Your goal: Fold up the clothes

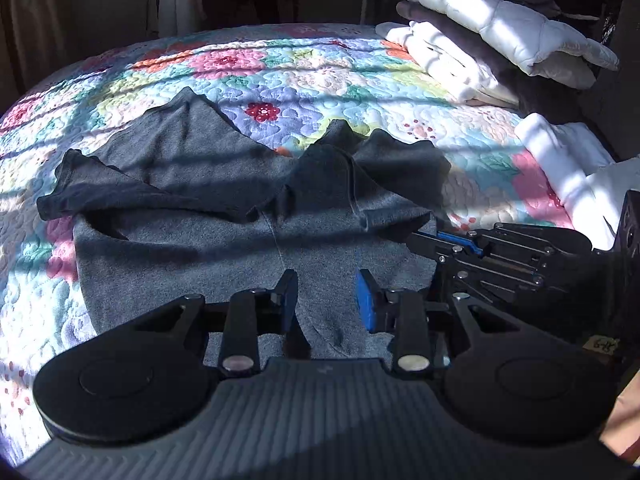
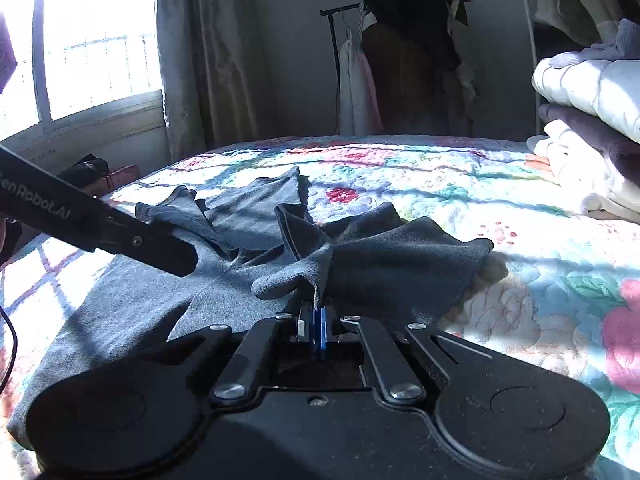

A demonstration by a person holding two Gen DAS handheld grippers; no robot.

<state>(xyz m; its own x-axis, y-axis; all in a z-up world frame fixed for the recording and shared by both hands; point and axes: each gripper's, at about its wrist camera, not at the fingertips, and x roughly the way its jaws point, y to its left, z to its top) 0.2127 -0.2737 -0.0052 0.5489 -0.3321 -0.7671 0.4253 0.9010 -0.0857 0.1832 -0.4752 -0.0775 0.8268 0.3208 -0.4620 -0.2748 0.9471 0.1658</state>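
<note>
Across the near part of the bed's floral quilt (image 1: 280,76) lies a grey garment (image 1: 192,248), its lower body spread flat toward the near edge and its upper part rumpled, with dark folds heaped across the middle and one flap pointing toward the far edge. Above the flat near portion hangs the left gripper (image 1: 327,298), its jaws spread apart with only bare cloth showing in the gap and nothing pinched; one blue pad (image 1: 366,306) faces inward. At the garment's right side, the right gripper (image 2: 314,326) has its jaws pressed together on a raised fold of the grey fabric, the cloth rising in a peak straight from the fingertips. In the right wrist view the left gripper's black arm crosses in from the left edge over the garment. Toward the far right corner of the bed sits a stack of folded white and grey bedding (image 1: 492,36), well apart from the garment. Sunlight stripes the quilt.
</note>
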